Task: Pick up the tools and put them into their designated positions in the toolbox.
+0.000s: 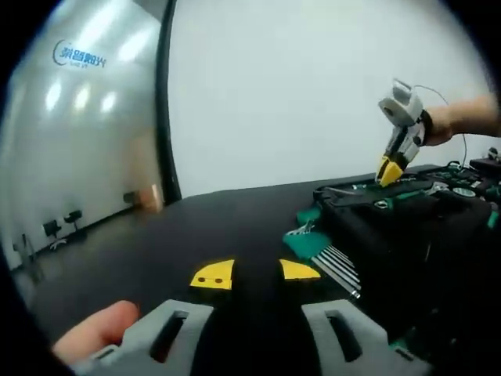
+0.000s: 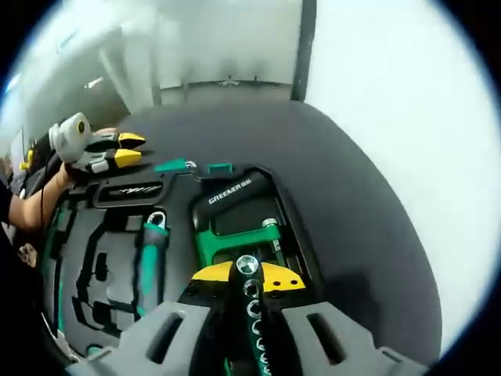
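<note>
Toolbox (image 2: 235,205) lies open on the black desk (image 2: 352,204), straight ahead of our right tool (image 2: 246,279) and just below its tips. A green-handled tool (image 2: 150,258) already rests in its moulded slot off to that tool's left, and several cut-outs beyond it are bare. Our right tool is clenched on a rail of sockets (image 2: 250,294), whose round heads run down between the jaws. We judge the step in hand to be seating this rail in its slot beside the green insert directly under the tips. To do it well, we should line the rail up with the length of the slot, lower it level, and let go only once it sits flat. Our left tool (image 1: 256,273) hangs released over bare desk, nothing between its yellow tips, with the toolbox off to its right; it should stay out of the way.
</note>
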Available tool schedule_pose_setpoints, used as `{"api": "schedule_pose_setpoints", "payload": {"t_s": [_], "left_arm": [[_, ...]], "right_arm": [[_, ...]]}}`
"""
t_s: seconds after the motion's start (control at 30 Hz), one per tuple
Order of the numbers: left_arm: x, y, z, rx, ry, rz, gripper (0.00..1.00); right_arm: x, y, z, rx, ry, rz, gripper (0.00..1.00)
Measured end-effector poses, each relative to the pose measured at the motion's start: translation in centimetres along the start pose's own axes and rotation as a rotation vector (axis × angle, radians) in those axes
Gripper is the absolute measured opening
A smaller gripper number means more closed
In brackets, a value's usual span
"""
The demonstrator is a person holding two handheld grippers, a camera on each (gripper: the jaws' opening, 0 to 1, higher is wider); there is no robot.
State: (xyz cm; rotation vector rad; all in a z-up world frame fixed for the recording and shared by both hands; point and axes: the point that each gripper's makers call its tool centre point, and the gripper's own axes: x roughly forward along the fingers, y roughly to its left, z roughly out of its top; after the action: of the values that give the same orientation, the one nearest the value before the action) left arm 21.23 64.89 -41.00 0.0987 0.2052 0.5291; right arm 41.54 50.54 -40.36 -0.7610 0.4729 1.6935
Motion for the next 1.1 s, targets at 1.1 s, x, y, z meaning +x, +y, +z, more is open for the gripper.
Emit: {"api": "schedule_pose_setpoints", "payload": {"t_s": [1.1], "left_arm": [[-0.1, 0.0, -0.6, 0.013, 0.037, 0.022, 0.15]], "right_arm": [[0.4, -0.5, 1.1, -0.319, 0.350, 0.049, 0.00]]}}
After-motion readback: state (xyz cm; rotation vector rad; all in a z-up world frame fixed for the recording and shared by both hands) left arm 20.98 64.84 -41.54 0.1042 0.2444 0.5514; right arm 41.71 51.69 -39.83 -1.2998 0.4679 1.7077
